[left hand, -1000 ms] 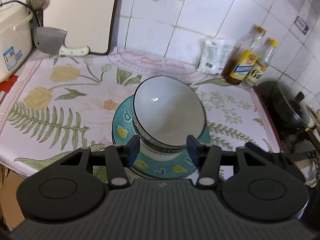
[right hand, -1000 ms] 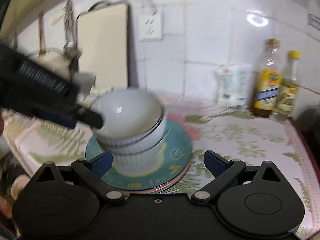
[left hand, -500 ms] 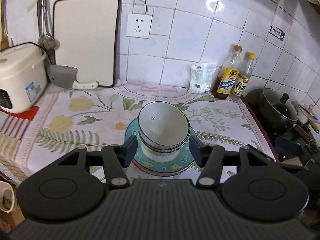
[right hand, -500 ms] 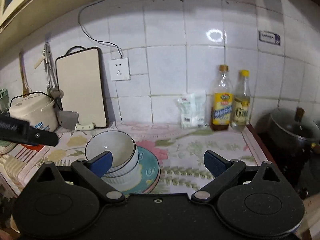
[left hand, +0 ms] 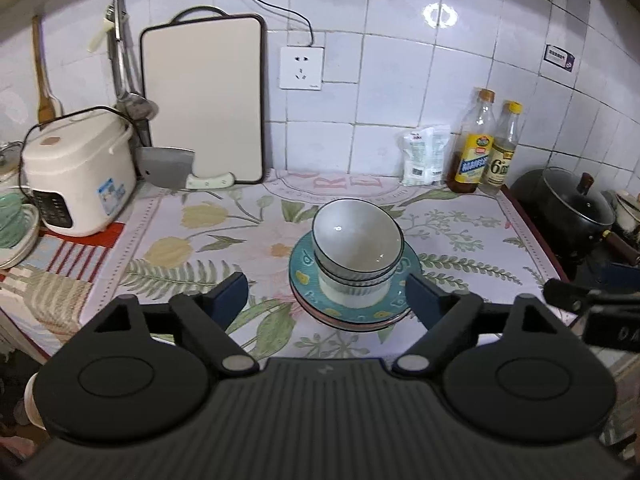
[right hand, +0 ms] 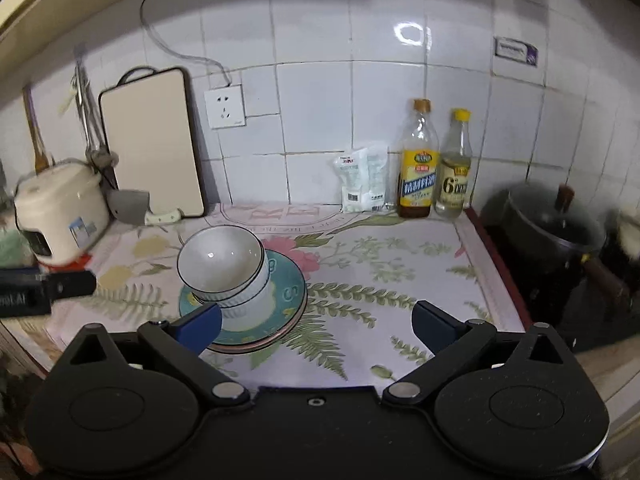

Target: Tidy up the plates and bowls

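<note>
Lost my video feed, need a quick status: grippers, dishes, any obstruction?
Left gripper open, empty. Right gripper open, empty. Bowls nested, top one tilted, on stacked plates on the floral mat. Nothing blocking the stack.

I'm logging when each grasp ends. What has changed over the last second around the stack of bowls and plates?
Both grippers pulled back from the stack. The left gripper, close around the bowls a second ago, spread its fingers wide and holds nothing. The right gripper also withdrew, open and empty throughout. The bowls stayed nested and tilted on the teal plate, which has not shifted on the floral cloth.
</note>
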{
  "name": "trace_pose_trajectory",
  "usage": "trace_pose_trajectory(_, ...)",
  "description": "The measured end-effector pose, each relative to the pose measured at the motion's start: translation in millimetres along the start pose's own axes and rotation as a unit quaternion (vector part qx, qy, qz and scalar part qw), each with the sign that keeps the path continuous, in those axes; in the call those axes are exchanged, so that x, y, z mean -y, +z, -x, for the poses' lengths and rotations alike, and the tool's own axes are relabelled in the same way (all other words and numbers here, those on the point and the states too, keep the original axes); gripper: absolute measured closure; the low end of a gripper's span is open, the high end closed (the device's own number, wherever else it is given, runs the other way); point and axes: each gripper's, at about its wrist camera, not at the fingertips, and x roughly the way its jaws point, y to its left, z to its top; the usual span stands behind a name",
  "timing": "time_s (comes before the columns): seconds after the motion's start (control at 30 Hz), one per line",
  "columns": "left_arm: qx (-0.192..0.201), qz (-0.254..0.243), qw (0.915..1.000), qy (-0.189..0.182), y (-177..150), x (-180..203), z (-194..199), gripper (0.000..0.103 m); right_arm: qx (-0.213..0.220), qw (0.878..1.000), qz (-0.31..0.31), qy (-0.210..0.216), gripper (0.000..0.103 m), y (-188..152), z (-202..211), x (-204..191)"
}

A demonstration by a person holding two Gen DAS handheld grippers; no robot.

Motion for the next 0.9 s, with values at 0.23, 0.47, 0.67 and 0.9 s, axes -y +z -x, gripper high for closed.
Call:
trace_pose_trajectory(0.23,-0.003,-0.004,1.0000,0.008,-11,1,8,0.011,0.021,1.000,-0.012,-0.010,0.001,-6,12,3)
trace_pose_trajectory(0.47,0.001,-0.010,0.9997,0.024,-19,1,11,0.010,0.036,0.999,0.013,-0.016,0.000,-16,21,-7)
trace_pose_trajectory(0.67,0.004,-0.014,0.9995,0.029,-25,-1,14,0.010,0.049,0.998,0.033,-0.021,0.000,-24,24,-14)
trace_pose_trajectory(0.9,0.003,-0.020,0.9994,0.027,-29,1,13,0.010,0.062,0.997,0.041,-0.031,0.000,-30,24,-18)
